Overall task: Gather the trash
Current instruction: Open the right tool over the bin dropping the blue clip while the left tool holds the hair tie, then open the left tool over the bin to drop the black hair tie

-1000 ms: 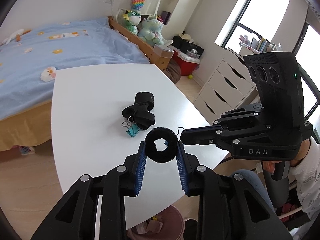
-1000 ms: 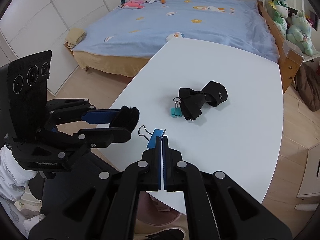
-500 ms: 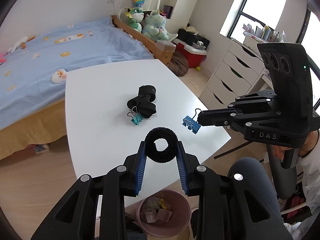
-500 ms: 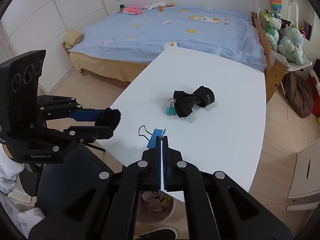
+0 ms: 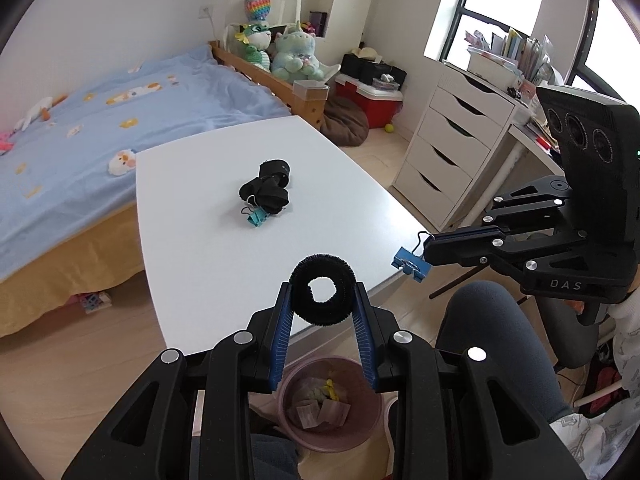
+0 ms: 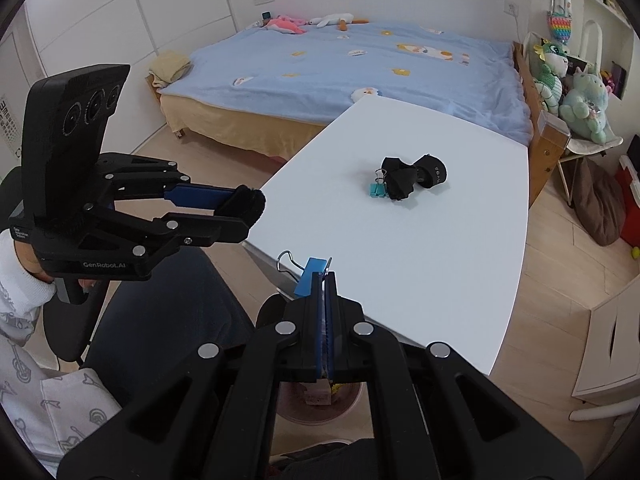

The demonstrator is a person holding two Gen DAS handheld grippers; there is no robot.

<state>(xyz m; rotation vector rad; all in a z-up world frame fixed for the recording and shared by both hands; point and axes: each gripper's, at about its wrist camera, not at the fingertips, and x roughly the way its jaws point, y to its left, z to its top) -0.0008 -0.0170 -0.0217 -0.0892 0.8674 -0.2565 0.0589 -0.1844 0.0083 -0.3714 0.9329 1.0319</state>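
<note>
The left gripper (image 5: 323, 308) is hovering off the near edge of the white table (image 5: 192, 216), its blue-padded fingers (image 5: 280, 332) clamped on a fuzzy black ring (image 5: 322, 295) that is standing upright between them. The right gripper (image 6: 325, 280) is hanging level beside it to the right, fingers pressed together on a blue binder clip (image 6: 307, 276), whose wire handle is sticking out to the left. Both are poised above a pink trash bin (image 5: 368, 428) sitting on the wooden floor under the table's near edge, paper scraps lying inside. Far out on the table, well apart from both grippers, a black strap bundle (image 5: 269, 192) is lying touching a teal binder clip (image 5: 256, 217). A blue-covered bed (image 6: 360, 68) is standing beyond the table, and white drawers (image 5: 448, 152) are standing at the right.
</note>
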